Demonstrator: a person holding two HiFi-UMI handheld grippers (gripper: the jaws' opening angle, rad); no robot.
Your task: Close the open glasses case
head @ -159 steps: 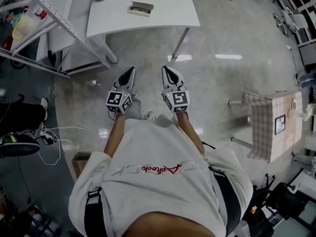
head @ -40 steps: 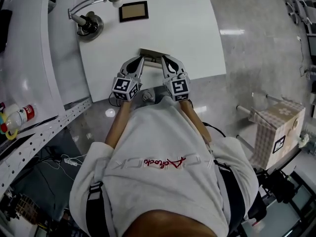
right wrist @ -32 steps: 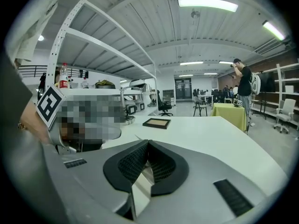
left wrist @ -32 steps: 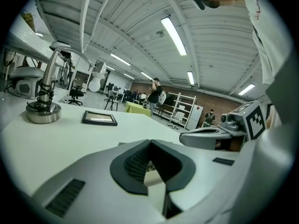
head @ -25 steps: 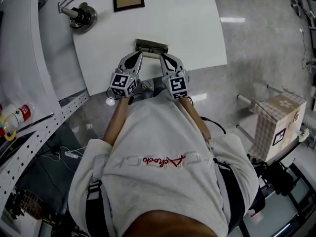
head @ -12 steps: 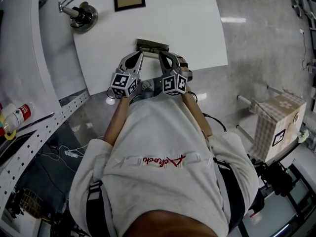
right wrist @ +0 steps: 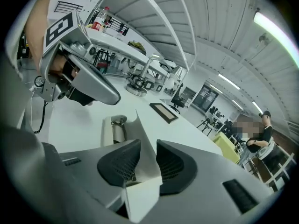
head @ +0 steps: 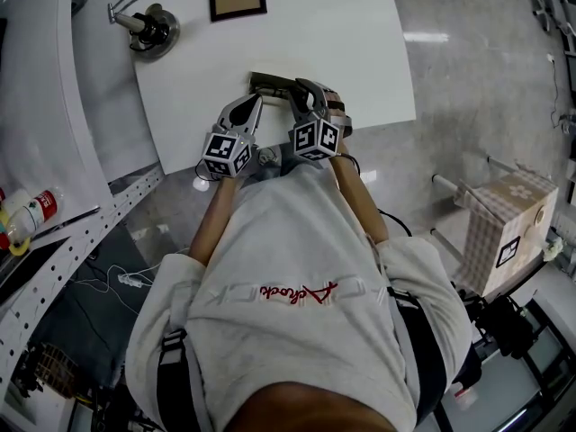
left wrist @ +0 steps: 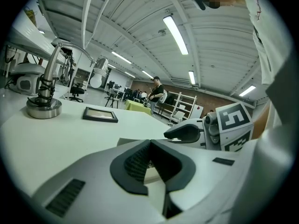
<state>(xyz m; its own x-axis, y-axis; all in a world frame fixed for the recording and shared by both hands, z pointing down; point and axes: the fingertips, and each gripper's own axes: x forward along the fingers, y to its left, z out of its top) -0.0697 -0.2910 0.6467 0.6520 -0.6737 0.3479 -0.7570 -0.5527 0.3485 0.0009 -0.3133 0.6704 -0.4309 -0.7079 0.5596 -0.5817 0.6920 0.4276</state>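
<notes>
The right hand-held gripper (right wrist: 147, 148) is released: its jaws have just been opening and stand apart, with the upright pale lid (right wrist: 141, 136) of the grey rectangular glasses case (right wrist: 114, 129) between them. Beside it, the left hand-held gripper (left wrist: 149, 143) is clenched, tips together, pointing at the case. The open case lies near the front edge of the white table (head: 346, 52).

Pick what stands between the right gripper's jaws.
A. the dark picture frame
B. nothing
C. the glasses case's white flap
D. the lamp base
C: in the right gripper view the glasses case flap rises upright between the jaws of the right gripper, which have just been opening and stand apart either side of it.
</notes>
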